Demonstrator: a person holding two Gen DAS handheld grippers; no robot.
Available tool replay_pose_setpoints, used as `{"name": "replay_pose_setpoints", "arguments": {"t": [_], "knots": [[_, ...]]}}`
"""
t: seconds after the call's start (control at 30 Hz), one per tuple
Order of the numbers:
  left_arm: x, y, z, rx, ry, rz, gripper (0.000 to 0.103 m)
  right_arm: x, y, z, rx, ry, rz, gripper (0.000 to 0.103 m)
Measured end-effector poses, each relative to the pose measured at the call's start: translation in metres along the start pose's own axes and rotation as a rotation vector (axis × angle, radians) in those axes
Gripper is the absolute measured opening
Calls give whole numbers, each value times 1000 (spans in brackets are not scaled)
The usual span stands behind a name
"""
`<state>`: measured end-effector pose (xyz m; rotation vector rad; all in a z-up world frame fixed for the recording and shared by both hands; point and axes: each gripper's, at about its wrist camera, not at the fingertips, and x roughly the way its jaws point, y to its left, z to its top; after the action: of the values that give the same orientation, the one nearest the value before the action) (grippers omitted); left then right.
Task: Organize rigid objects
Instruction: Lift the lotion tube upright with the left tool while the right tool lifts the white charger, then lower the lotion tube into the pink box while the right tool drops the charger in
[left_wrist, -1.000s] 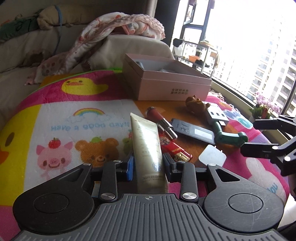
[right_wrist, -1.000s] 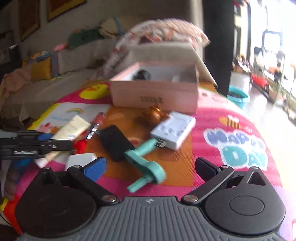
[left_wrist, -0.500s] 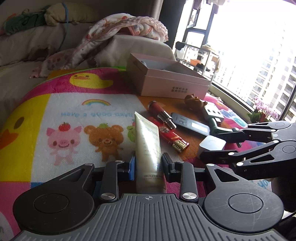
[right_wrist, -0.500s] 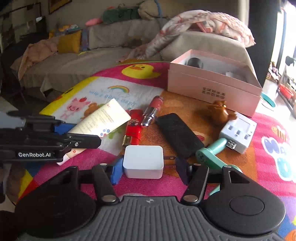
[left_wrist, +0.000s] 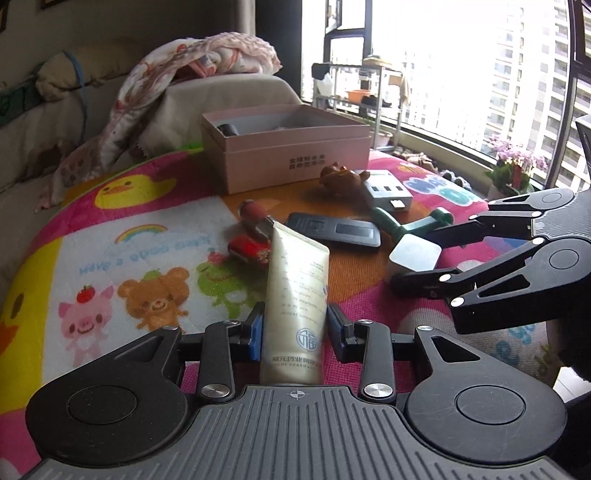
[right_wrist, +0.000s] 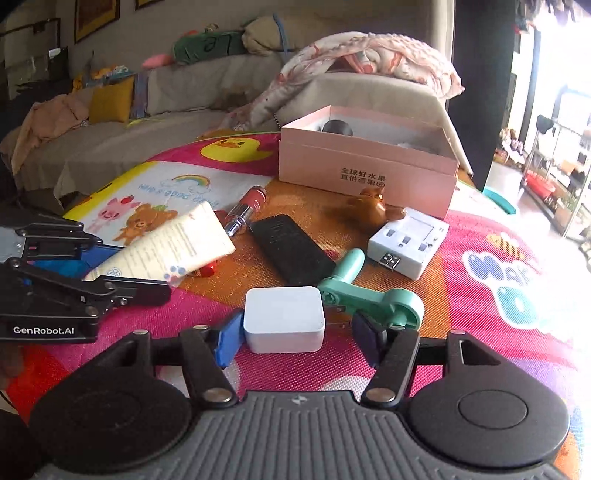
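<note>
Left view: left claw (left_wrist: 295, 328) pinching the cream tube (left_wrist: 295, 291). Jaws just eased slightly wider, tube between the pads, long axis pointing ahead toward the pink box (left_wrist: 288, 162).

Right view: right claw (right_wrist: 299, 332) pinching the white charger (right_wrist: 284, 317), jaws just eased slightly. Box is ahead, past the black remote (right_wrist: 291, 247). A second ago this claw was spread wide and empty.

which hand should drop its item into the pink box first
Probably left. The left tongs already carry the cream tube raised off the mat, while the white charger between the right tongs looks still down.
</note>
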<state>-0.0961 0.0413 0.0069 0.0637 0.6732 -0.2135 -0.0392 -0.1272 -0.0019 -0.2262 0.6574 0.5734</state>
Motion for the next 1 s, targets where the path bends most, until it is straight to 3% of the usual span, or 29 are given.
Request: {"name": "replay_pose_setpoints", "arguments": {"t": [0.1,0.37,0.6,0.8,1.0], "knots": [[-1,3,1,1,3,-33,30,0,2,2,-12,2,-6,63],[-31,6,-5,24,4,-107,29,-19,7,13,-67,-37,5,60],[-54,1,26,71,-15,-163,28,-59,-7,21,-105,-86,-44,60],[-45,8,80,83,-67,-256,28,-71,-23,30,-110,-115,-66,60],[-9,30,169,81,-171,-251,28,-60,-44,64,-103,-194,-105,60]]}}
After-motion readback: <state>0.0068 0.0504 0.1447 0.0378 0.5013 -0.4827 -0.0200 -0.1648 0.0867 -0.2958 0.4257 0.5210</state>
